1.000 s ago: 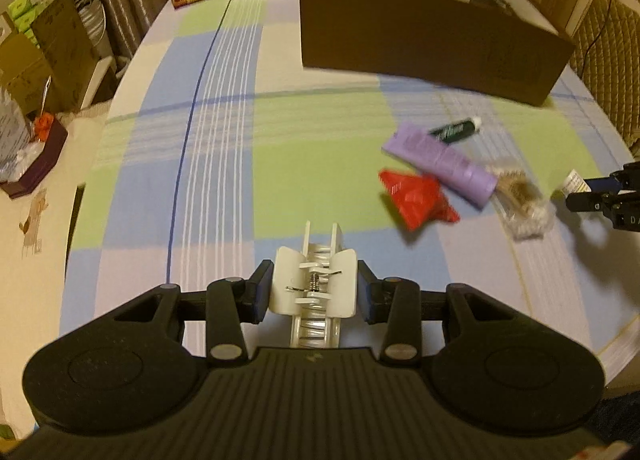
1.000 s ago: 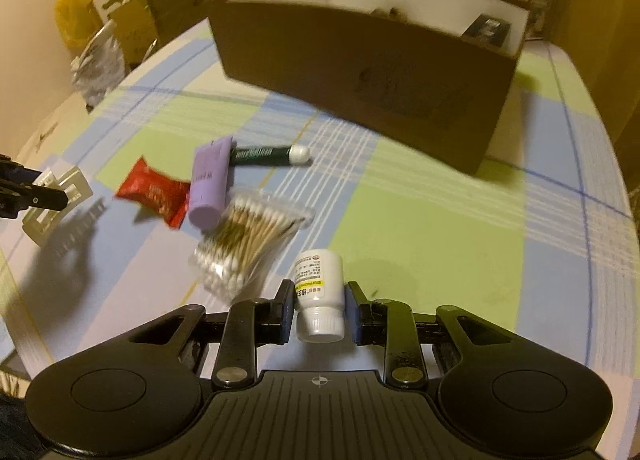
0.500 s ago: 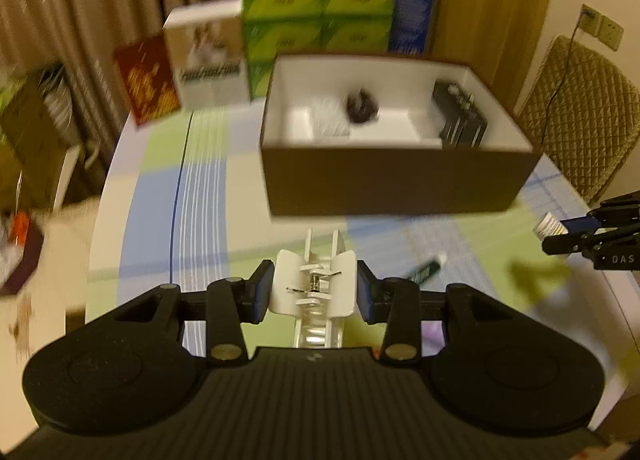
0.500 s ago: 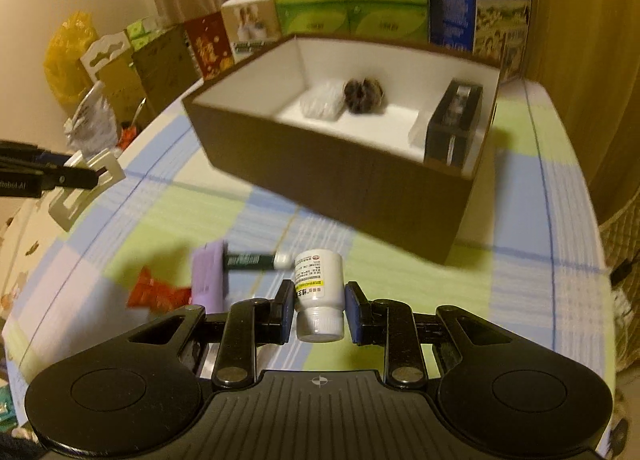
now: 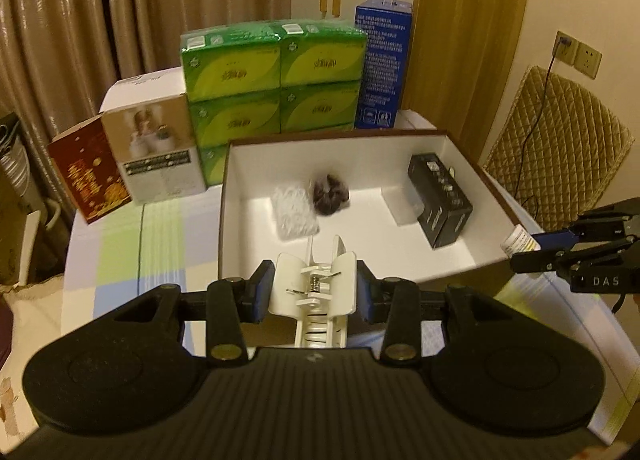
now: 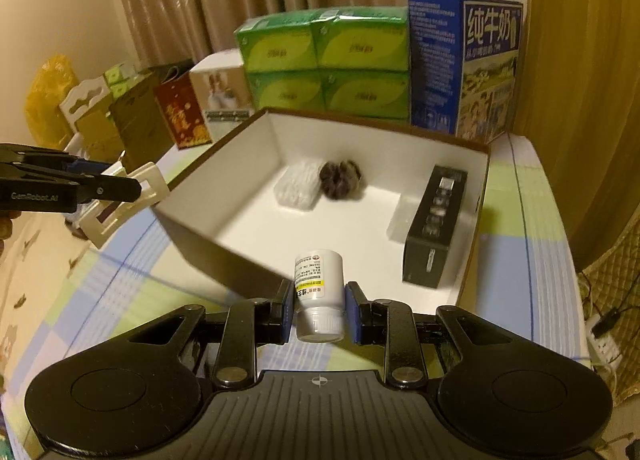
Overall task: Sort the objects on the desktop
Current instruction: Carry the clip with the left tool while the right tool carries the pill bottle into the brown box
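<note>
The left gripper [image 5: 316, 296] pinches a white hair clip [image 5: 316, 290] by its flat sides, the clip's long axis running out toward twelve o'clock, and the right gripper [image 6: 318, 310] is clamped on a small white pill bottle [image 6: 319, 292], cap toward the camera and base toward twelve. The open brown box [image 5: 460, 274] lies at twelve o'clock from both. Each load looks poised at the near rim, neither hand clearly closer, so dropping in likely needs only a short push forward.
</note>
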A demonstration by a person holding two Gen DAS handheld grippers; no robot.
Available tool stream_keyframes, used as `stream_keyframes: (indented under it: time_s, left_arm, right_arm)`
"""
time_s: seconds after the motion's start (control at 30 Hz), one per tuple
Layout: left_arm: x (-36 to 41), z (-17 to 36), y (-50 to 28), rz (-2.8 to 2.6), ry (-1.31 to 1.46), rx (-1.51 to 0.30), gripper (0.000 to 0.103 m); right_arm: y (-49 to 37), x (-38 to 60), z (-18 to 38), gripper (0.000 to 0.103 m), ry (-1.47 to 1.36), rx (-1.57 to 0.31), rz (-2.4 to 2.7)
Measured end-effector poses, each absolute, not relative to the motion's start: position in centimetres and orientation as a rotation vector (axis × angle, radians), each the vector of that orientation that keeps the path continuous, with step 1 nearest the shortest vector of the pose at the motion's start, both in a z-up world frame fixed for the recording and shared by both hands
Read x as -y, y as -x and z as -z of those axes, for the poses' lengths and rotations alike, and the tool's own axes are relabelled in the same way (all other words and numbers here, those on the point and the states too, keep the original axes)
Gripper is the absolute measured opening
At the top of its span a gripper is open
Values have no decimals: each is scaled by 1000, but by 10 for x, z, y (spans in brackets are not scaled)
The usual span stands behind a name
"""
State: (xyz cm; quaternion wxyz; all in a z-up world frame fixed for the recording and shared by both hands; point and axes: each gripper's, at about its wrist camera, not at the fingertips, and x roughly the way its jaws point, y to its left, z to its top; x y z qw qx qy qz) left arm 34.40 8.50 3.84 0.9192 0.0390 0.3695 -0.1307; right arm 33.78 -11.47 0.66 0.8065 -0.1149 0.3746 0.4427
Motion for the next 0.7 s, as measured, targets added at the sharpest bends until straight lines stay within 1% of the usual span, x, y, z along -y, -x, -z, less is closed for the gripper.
stream_keyframes:
  time_s: [0.33, 0.7]
  left_arm:
    - [-78, -38, -402, 306, -69, -759, 36]
    - [-81, -11, -453, 300, -81, -828, 36]
  right_arm:
    - [-370, 78, -10, 24, 247, -795, -914]
    - [-401, 47, 11, 24, 271, -851, -878]
